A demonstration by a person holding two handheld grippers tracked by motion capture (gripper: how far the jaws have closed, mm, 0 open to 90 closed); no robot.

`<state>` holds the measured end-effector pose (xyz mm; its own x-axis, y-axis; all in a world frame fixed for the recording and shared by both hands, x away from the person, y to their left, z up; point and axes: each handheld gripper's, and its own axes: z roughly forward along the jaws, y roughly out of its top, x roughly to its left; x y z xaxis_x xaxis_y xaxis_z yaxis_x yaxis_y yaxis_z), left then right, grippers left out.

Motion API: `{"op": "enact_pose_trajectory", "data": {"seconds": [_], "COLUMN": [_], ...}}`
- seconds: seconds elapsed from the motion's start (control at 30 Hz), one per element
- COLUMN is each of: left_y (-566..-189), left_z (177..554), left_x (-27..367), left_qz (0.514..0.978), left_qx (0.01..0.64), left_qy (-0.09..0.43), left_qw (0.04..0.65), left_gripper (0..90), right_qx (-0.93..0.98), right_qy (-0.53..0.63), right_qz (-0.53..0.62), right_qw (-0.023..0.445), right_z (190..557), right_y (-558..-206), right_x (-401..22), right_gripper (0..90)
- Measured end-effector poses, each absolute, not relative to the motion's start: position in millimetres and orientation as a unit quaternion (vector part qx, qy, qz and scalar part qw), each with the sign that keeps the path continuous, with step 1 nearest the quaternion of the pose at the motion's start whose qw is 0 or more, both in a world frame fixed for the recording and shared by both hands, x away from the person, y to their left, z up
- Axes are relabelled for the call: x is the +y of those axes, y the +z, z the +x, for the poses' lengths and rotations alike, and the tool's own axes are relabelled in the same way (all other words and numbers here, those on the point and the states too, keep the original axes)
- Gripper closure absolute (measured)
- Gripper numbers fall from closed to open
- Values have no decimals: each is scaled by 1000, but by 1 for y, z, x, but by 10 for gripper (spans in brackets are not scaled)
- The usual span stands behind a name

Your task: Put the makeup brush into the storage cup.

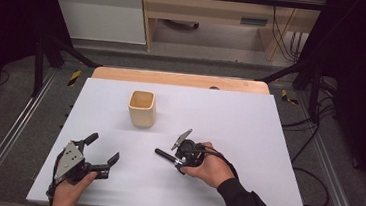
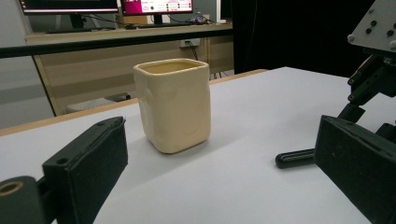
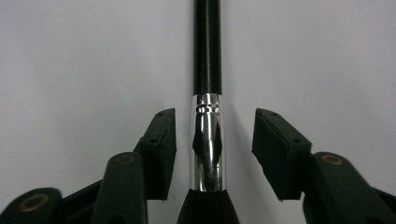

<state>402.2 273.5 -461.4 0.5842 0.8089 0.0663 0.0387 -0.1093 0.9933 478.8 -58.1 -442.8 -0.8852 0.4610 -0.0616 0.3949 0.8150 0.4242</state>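
While brush (image 3: 207,70) lies gripper-straddled, cup (image 1: 142,108) beyond

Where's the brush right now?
High view: brush lies on the white table, right of centre, between the right gripper's jaws, pads not touching; beige cup stands beyond.

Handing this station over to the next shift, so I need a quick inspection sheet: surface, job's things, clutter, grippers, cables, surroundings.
Surface: white table top, bare and clean; wooden edge at the far side.
Job's things: brush with black handle and silver ferrule lying flat; cream cup upright, apart from it, farther back.
Clutter: nothing seen.
Grippers: right gripper straddles the ferrule, pads not touching it; left gripper open, holding nothing, pointed toward the cup.
Cables: black cables on the floor right of the table; one trails from each gripper.
Surroundings: black frame rails, grey floor, wooden furniture behind; monitors in the left gripper view.
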Motion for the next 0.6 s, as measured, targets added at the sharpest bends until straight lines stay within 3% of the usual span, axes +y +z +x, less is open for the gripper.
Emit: {"op": "enact_pose_trajectory", "data": {"seconds": [0.47, 0.6], "left_y": [-461, -460], "left_z": [401, 400], "left_x": [271, 270], "left_qz": [672, 673], "left_qx": [311, 308], "left_qy": [325, 324], "left_qw": [588, 589], "left_gripper": [28, 29], "right_qx": [954, 955], "right_qy": [184, 183], "right_qz": [227, 222], "right_qw": [70, 69], "right_z": [480, 482], "right_y": [-449, -449], "right_x": [-55, -55], "right_gripper": [702, 708]}}
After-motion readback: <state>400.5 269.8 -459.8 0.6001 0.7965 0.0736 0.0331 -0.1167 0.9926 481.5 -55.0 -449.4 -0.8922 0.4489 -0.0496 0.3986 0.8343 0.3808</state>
